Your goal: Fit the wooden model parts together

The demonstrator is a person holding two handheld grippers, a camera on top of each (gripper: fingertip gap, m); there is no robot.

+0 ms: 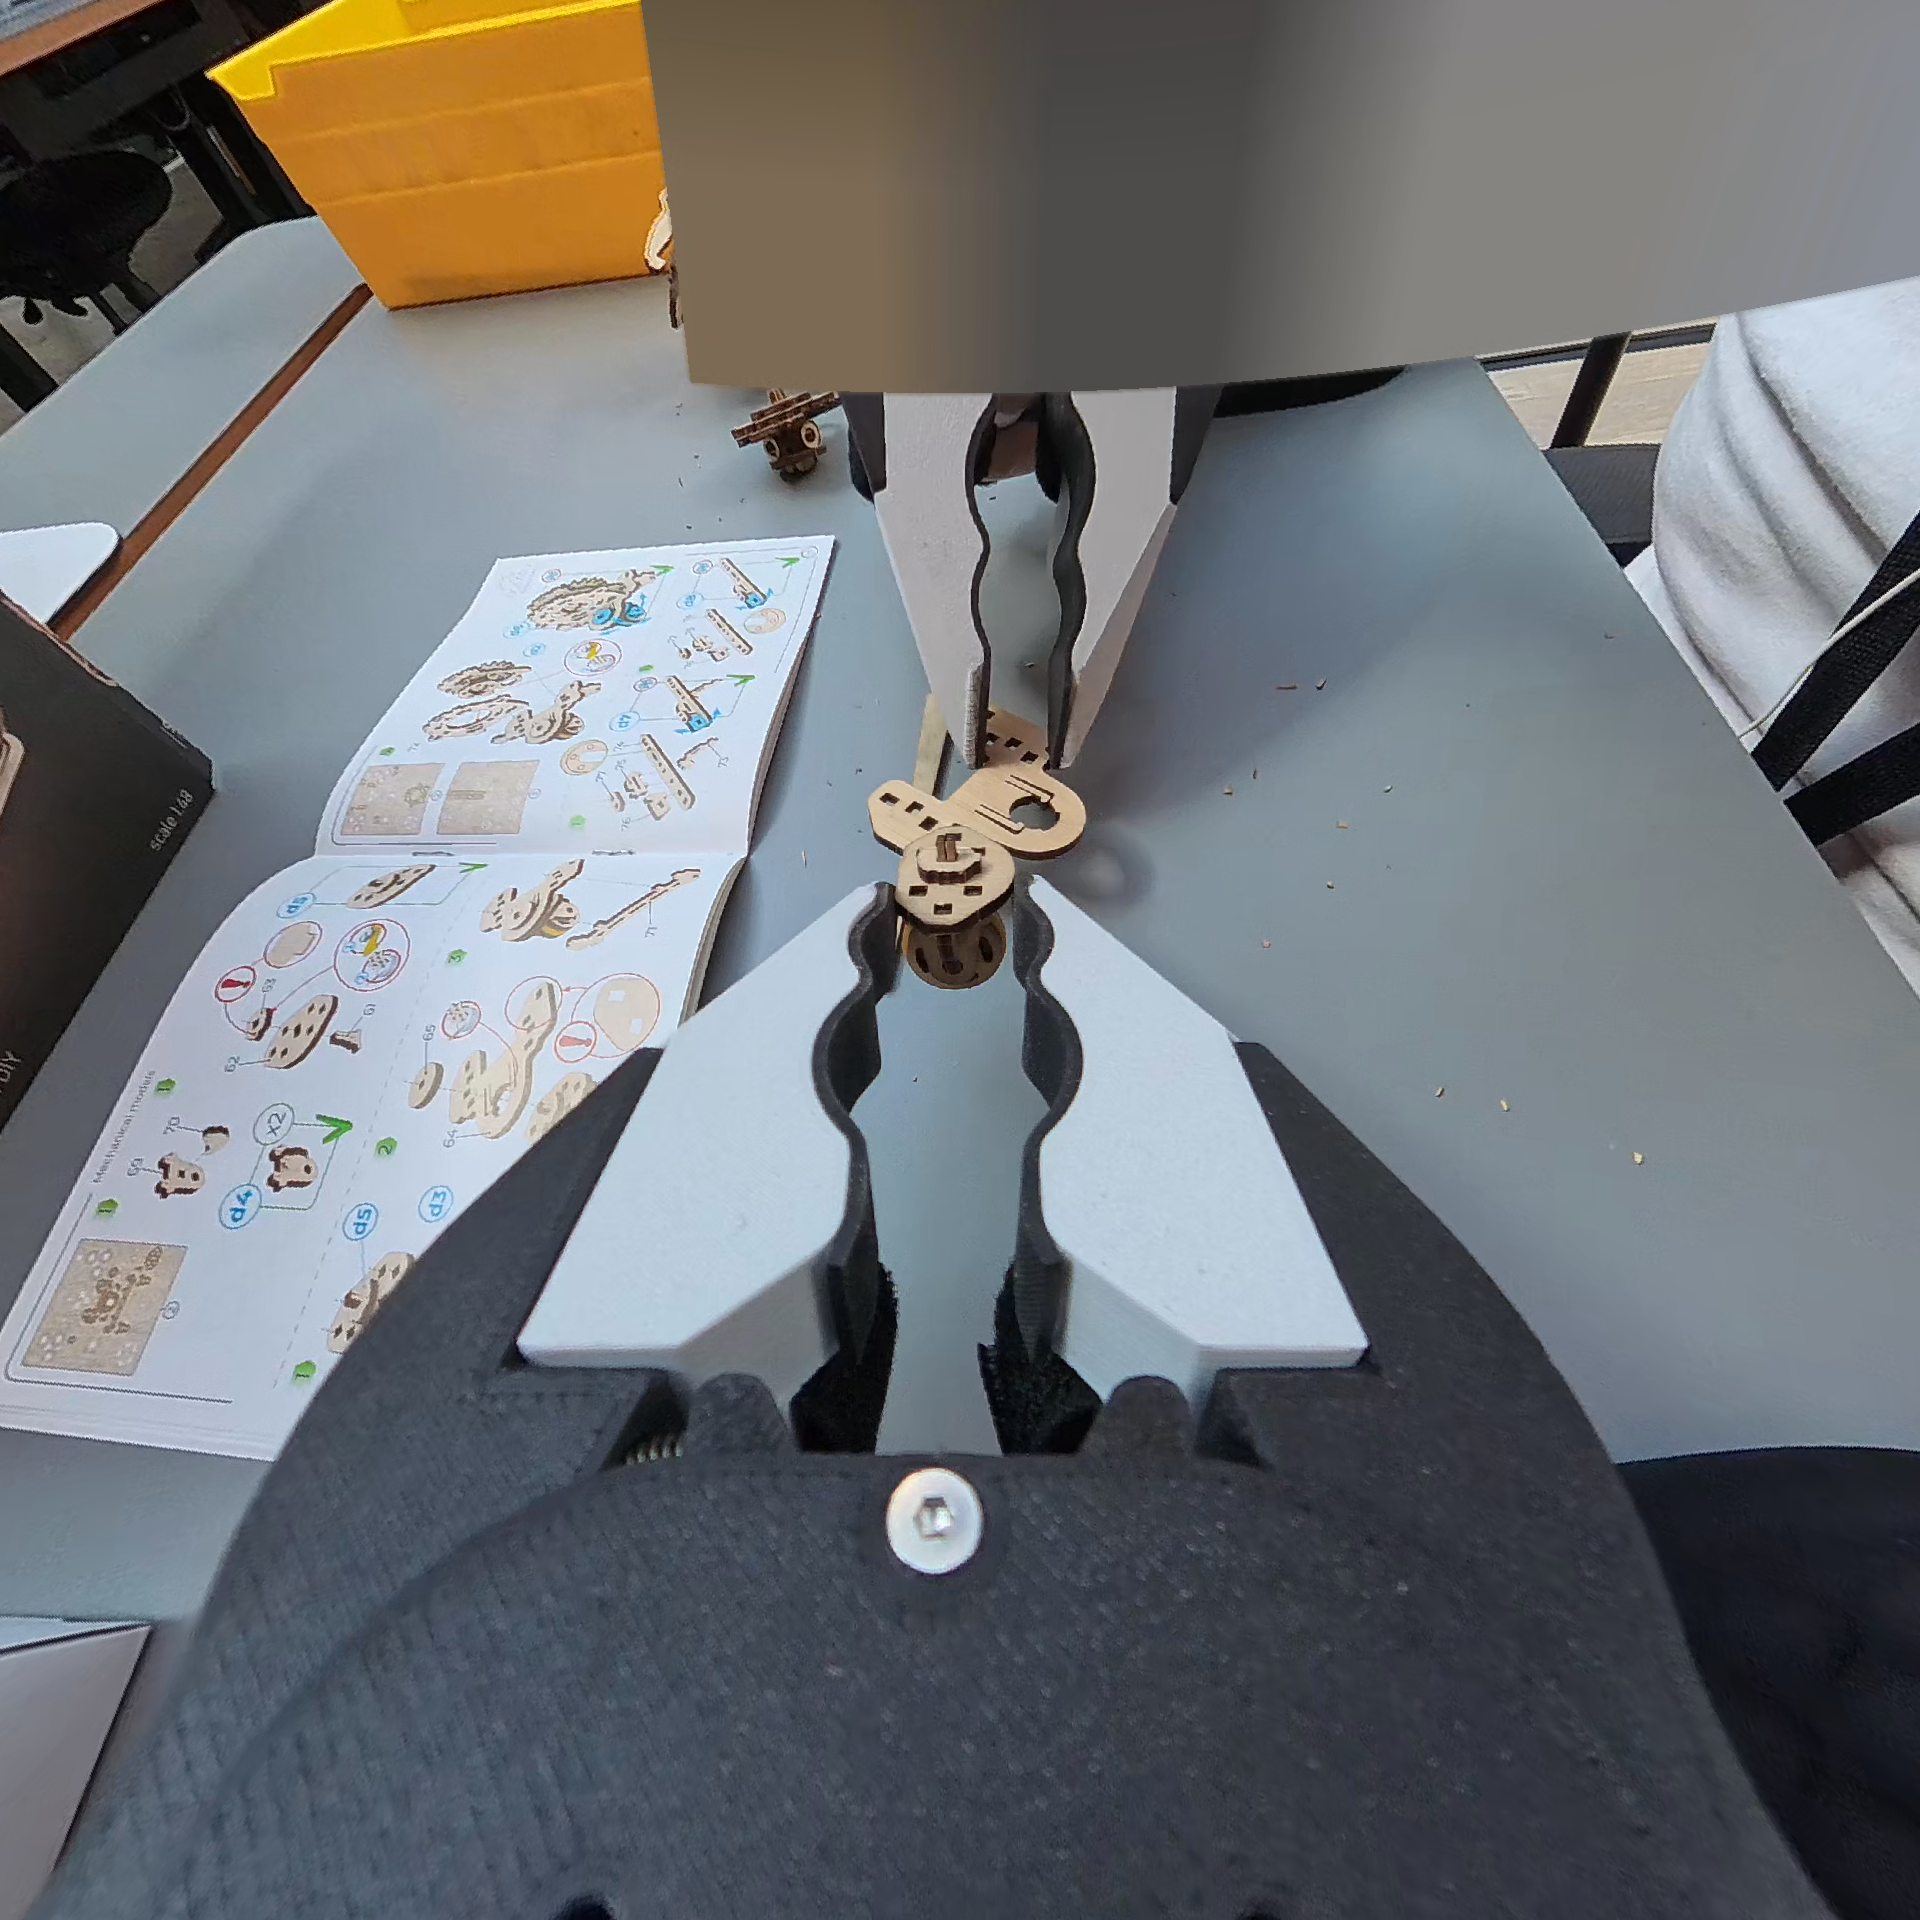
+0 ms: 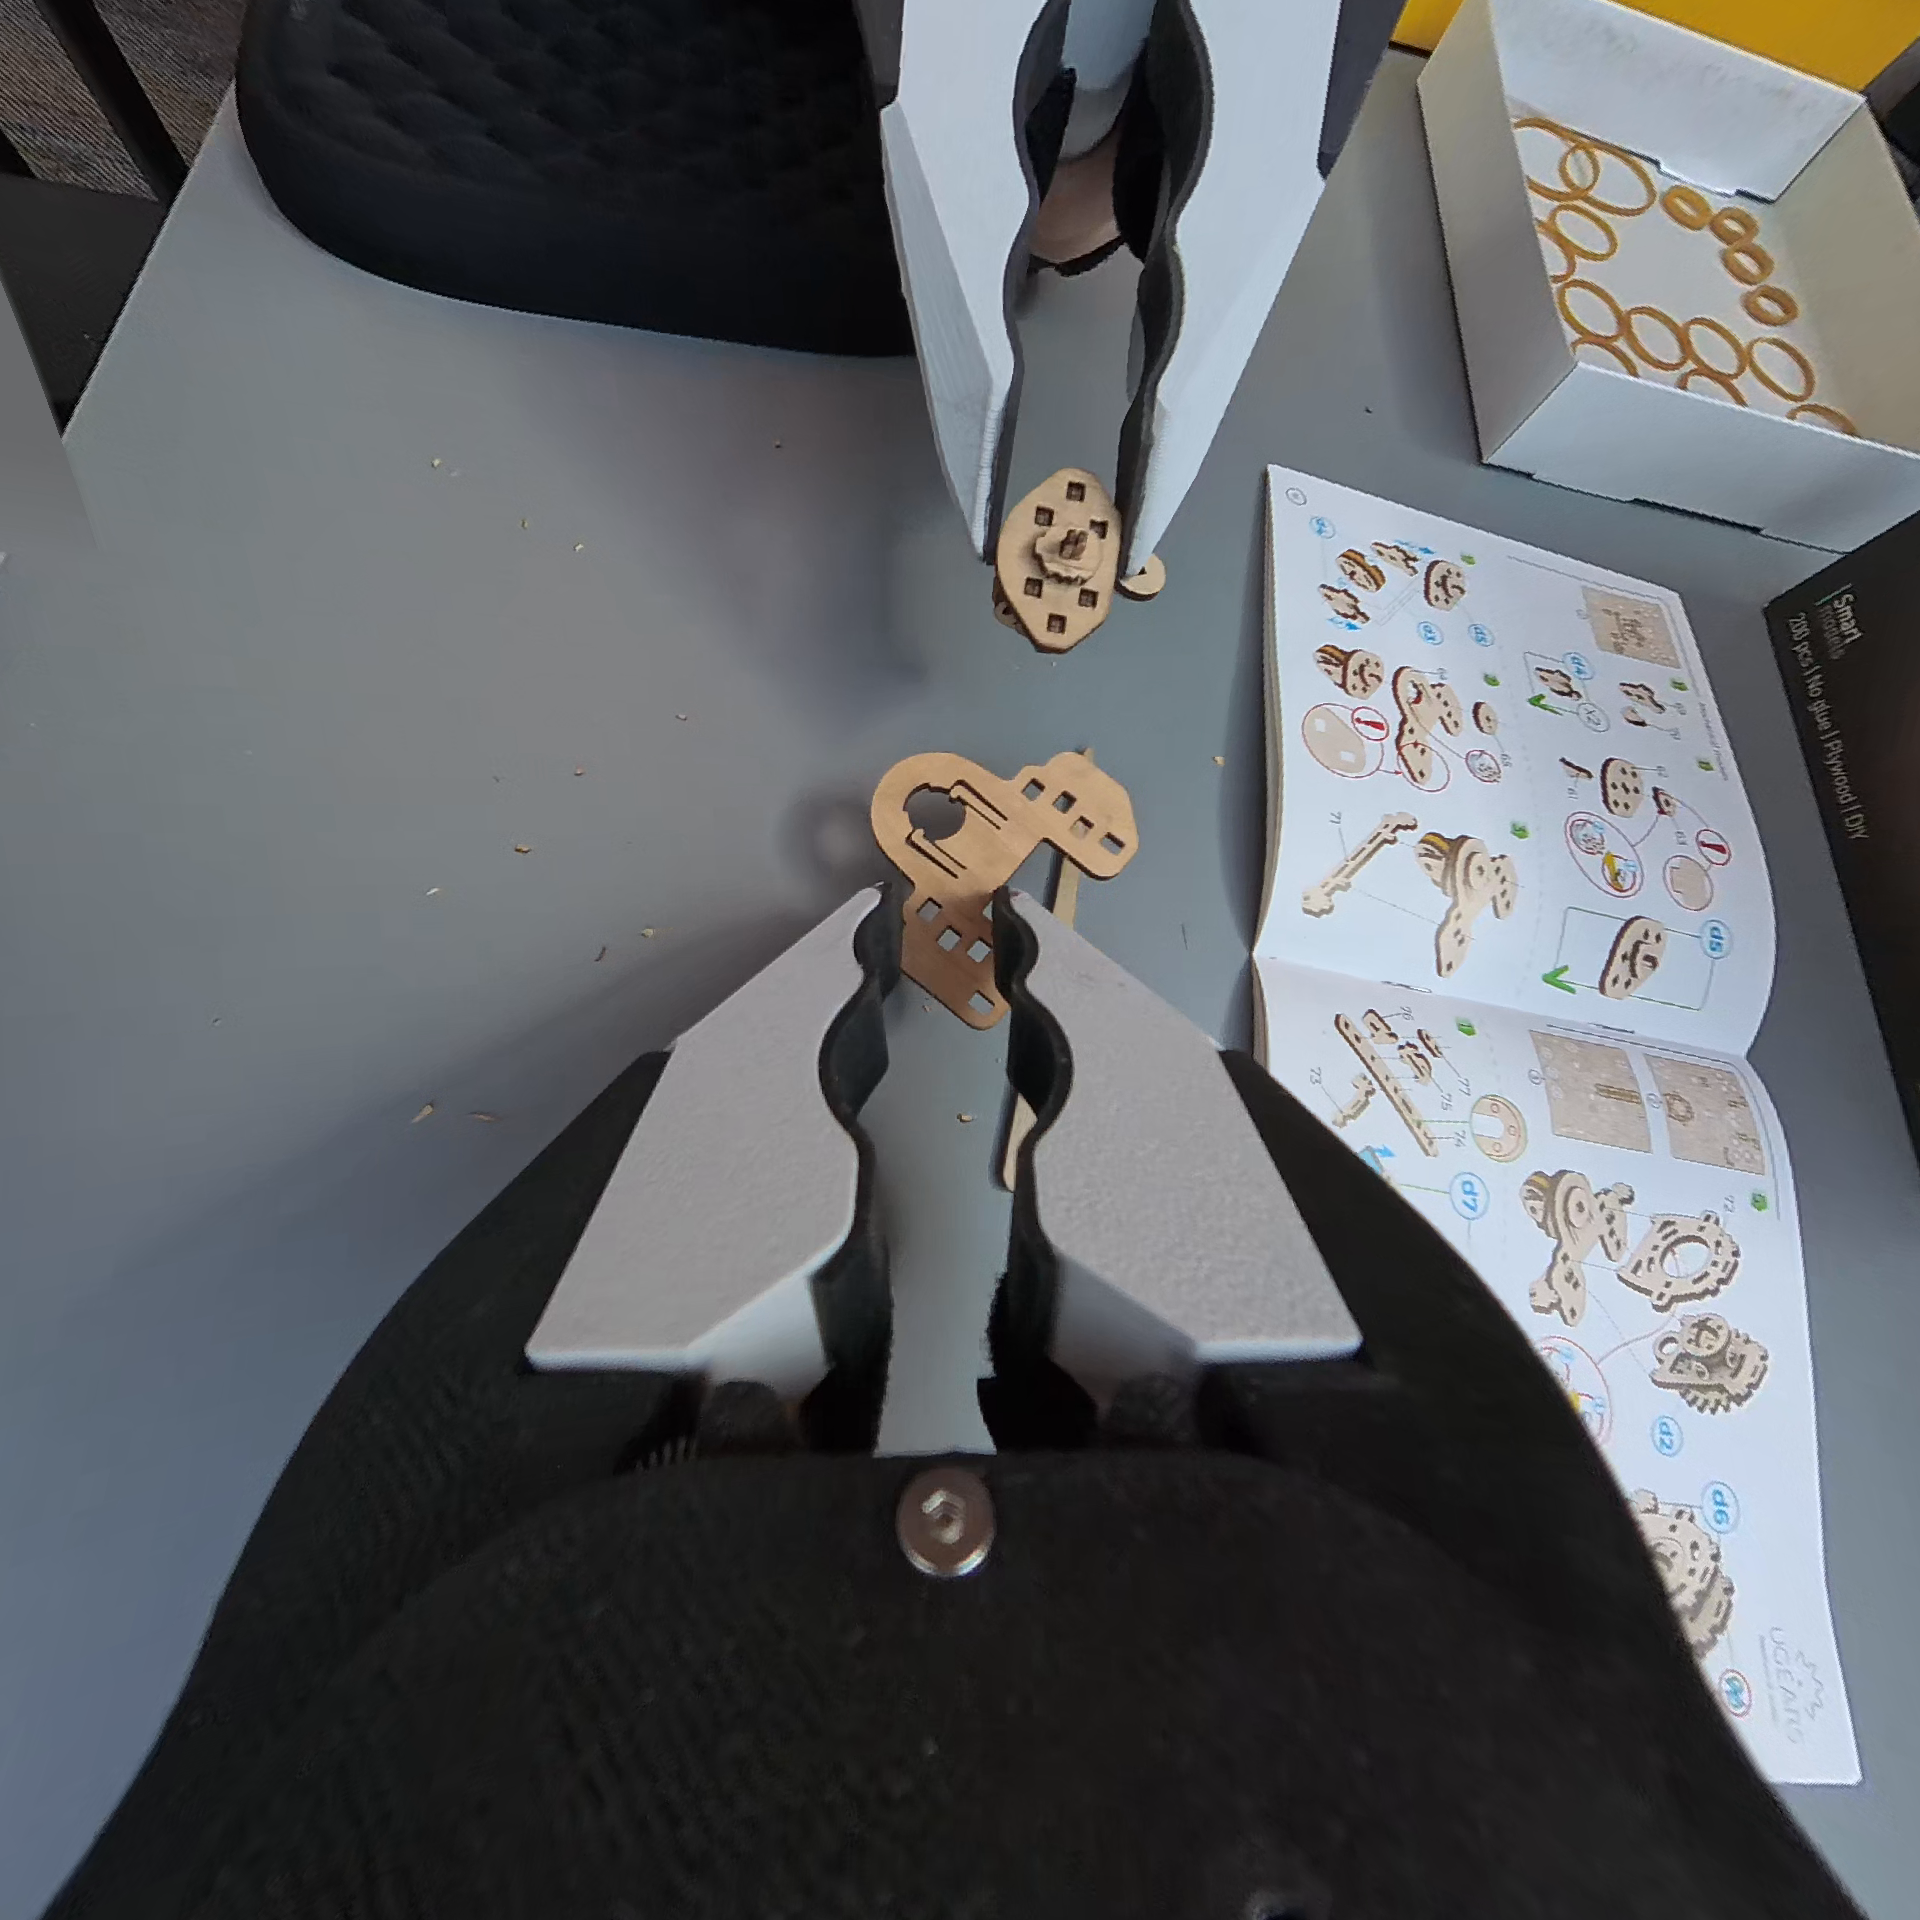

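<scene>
My left gripper (image 1: 956, 899) is shut on a small oval wooden assembly (image 1: 951, 883) with square holes and a toothed hub, held above the grey table (image 1: 1403, 831). My right gripper (image 1: 1020, 732) faces it from the far side and is shut on a flat wooden bracket (image 1: 1023, 816) with a round cut-out and square holes. In the right wrist view my right gripper (image 2: 940, 904) grips the bracket (image 2: 997, 821) by its lower arm. The left gripper (image 2: 1065, 556) holds the oval assembly (image 2: 1055, 566) a short gap beyond the bracket. The two parts are apart.
An open instruction booklet (image 1: 499, 935) lies left of the grippers and also shows in the right wrist view (image 2: 1507, 987). A yellow bin (image 1: 468, 156), a black box (image 1: 83, 831), a small wooden assembly (image 1: 790, 431) and a white box of wooden rings (image 2: 1662, 260) stand around. A thin stick (image 1: 928, 738) lies under the parts. A person's grey sleeve (image 1: 1787, 571) is at the right. The tips of one gripper are about 6 centimetres away from the tips of the other.
</scene>
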